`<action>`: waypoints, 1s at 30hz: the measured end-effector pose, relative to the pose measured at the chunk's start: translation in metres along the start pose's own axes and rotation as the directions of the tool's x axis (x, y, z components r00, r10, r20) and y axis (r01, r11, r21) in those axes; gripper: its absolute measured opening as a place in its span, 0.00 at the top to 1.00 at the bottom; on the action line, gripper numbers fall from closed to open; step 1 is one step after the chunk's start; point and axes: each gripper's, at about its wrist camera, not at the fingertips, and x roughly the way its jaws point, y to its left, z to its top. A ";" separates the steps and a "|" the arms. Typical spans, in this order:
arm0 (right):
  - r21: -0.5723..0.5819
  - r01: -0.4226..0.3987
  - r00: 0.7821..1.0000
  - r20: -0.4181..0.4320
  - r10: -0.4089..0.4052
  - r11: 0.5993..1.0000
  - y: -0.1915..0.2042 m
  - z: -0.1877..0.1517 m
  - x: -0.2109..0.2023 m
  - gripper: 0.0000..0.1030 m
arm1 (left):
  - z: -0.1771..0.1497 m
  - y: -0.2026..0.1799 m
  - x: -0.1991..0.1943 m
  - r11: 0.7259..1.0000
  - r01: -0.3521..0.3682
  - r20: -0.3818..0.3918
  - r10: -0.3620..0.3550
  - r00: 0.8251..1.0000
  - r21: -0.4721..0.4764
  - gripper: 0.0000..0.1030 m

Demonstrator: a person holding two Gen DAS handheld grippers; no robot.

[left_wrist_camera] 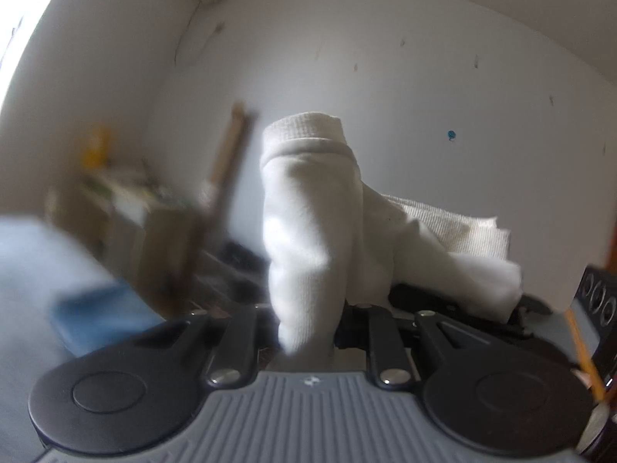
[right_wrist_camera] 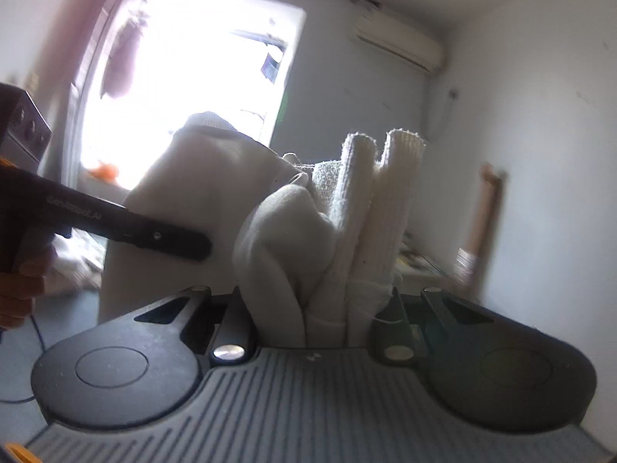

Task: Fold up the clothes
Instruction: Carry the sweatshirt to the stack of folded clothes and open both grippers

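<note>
Both grippers are up in the air sharing one white sock (left_wrist_camera: 308, 231): left gripper (left_wrist_camera: 308, 347) is clamped on its toe end, right gripper (right_wrist_camera: 327, 320) pinches the bunched ribbed cuff (background's pretty blurry)

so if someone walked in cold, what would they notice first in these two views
The white socks bunched upright in the right gripper, ribbed cuffs on top, fill the right wrist view's centre. The left gripper pinches another white sock end centre frame. Behind, the blown-out bright window glares upper left, with a wall air conditioner to its right.
</note>
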 end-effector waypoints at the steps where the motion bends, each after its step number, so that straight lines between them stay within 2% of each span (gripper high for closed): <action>1: 0.001 0.019 0.999 -0.026 -0.019 1.000 -0.004 -0.007 0.000 0.82 | -0.018 0.005 0.013 0.999 0.016 -0.006 -0.016 1.000 -0.049 0.81; 4: -0.006 0.060 0.992 -0.112 -0.060 0.998 -0.013 -0.032 0.003 0.82 | -0.070 0.019 0.047 0.983 0.045 -0.013 -0.049 0.999 -0.176 0.81; 6: -0.033 0.068 0.981 -0.179 -0.073 0.997 -0.017 -0.052 0.013 0.82 | -0.107 0.027 0.068 0.971 0.036 -0.034 -0.045 0.998 -0.237 0.81; 10: -0.103 0.051 0.942 -0.325 -0.082 0.993 -0.015 -0.100 0.050 0.82 | -0.158 0.085 0.110 0.938 -0.026 -0.110 -0.013 0.994 -0.346 0.81; 15: -0.033 0.025 0.888 -0.458 -0.037 0.999 -0.010 -0.165 0.116 0.82 | -0.199 0.155 0.148 0.903 -0.128 -0.231 0.033 0.972 -0.411 0.81; 19: 0.038 -0.002 0.849 -0.528 0.022 0.999 -0.001 -0.208 0.170 0.82 | -0.220 0.207 0.172 0.879 -0.203 -0.285 0.080 0.955 -0.432 0.81; 23: 0.091 -0.019 0.815 -0.576 0.068 0.996 0.001 -0.242 0.217 0.82 | -0.225 0.233 0.180 0.854 -0.246 -0.308 0.107 0.945 -0.459 0.81; 30: 0.074 -0.118 0.736 -0.663 0.137 0.990 0.017 -0.273 0.266 0.82 | -0.234 0.274 0.191 0.803 -0.314 -0.347 0.144 0.927 -0.507 0.81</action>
